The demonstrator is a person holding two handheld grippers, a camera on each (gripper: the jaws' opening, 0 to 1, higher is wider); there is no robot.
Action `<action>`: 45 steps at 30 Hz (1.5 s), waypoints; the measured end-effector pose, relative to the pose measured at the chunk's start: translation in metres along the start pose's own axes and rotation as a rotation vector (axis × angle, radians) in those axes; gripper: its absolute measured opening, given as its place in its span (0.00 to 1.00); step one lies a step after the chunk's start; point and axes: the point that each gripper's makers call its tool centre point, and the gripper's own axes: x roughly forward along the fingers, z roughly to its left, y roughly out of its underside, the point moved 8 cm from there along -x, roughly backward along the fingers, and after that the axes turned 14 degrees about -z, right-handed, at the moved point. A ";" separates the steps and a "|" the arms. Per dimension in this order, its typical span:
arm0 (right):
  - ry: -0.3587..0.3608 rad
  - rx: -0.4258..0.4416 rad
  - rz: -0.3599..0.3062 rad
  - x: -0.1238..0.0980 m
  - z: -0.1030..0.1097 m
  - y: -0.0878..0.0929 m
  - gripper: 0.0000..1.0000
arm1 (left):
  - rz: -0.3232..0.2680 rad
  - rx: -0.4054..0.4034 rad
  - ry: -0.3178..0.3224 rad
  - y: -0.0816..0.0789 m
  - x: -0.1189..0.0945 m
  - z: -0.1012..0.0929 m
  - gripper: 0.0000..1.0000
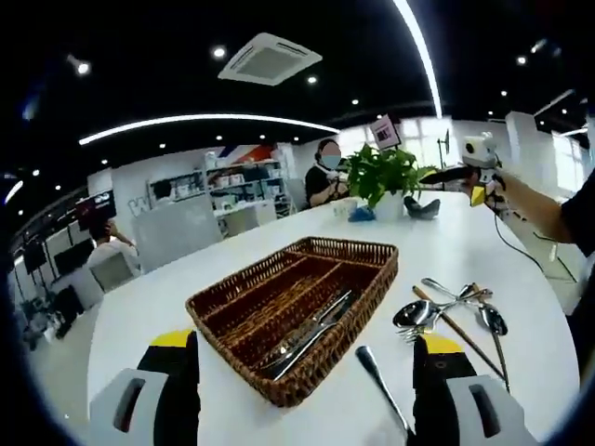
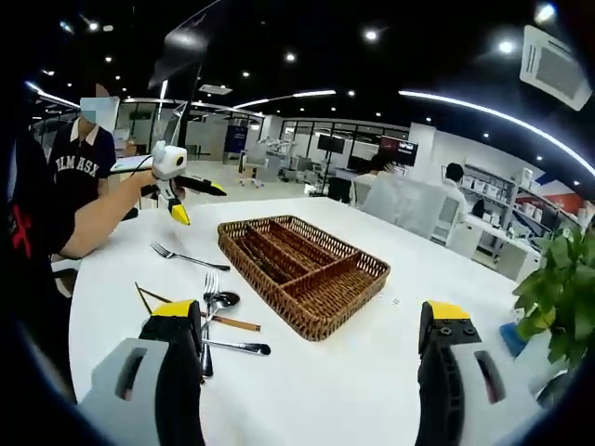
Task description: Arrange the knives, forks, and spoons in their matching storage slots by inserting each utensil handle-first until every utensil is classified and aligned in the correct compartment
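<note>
A brown wicker tray (image 1: 244,280) (image 2: 322,326) with long slots stands mid-table. Two or three knives (image 1: 311,333) lie in its near right slot. Loose spoons and forks (image 1: 444,310) lie in a pile right of the tray, and one spoon (image 1: 376,371) lies nearer me. In the right gripper view, forks (image 2: 187,255), a spoon (image 2: 221,299) and a knife (image 2: 238,347) lie left of the tray. My left gripper (image 1: 305,342) (image 2: 173,182) hangs open in front of the tray, holding nothing. My right gripper (image 2: 311,314) (image 1: 480,171) is open and empty too, held high above the table.
The round white table (image 1: 483,246) (image 2: 307,390) has a potted plant (image 1: 382,177) (image 2: 559,299) at its far side. A wooden-handled utensil (image 2: 229,322) lies among the loose cutlery. People sit at other tables behind. A person's forearm (image 2: 98,218) reaches over the table edge.
</note>
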 end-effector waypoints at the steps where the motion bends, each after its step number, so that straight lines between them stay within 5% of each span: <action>1: -0.001 0.001 0.005 0.000 0.000 0.000 1.00 | -0.006 -0.044 -0.008 0.001 -0.002 0.000 1.00; 7: 0.009 0.009 -0.019 0.000 -0.003 -0.004 1.00 | -0.090 -0.062 0.025 0.003 -0.012 -0.005 1.00; 14: -0.012 -0.006 -0.001 0.003 -0.003 -0.008 1.00 | -0.088 -0.038 0.008 -0.002 -0.015 -0.007 1.00; 19: -0.053 0.100 0.007 0.011 0.005 0.000 1.00 | -0.074 -0.018 -0.002 -0.002 -0.013 -0.008 1.00; 22: 0.002 0.069 -0.055 0.015 0.000 0.001 1.00 | -0.079 -0.026 0.000 -0.002 -0.014 -0.006 1.00; 24: 0.044 0.042 -0.025 0.015 0.001 0.008 1.00 | -0.076 -0.036 -0.001 0.000 -0.016 -0.004 1.00; 26: 0.014 -0.013 0.001 0.018 0.007 0.014 1.00 | -0.068 -0.030 -0.006 0.002 -0.018 -0.003 1.00; 29: 0.018 0.046 -0.040 0.027 0.013 0.017 1.00 | -0.058 -0.030 -0.030 0.003 -0.019 0.000 1.00; 34: 0.022 0.022 -0.011 0.039 0.020 0.024 1.00 | -0.071 -0.010 -0.023 -0.003 -0.023 -0.003 1.00; 45: -0.011 0.027 0.016 0.034 0.018 0.032 1.00 | -0.052 0.023 -0.021 -0.004 -0.027 -0.005 1.00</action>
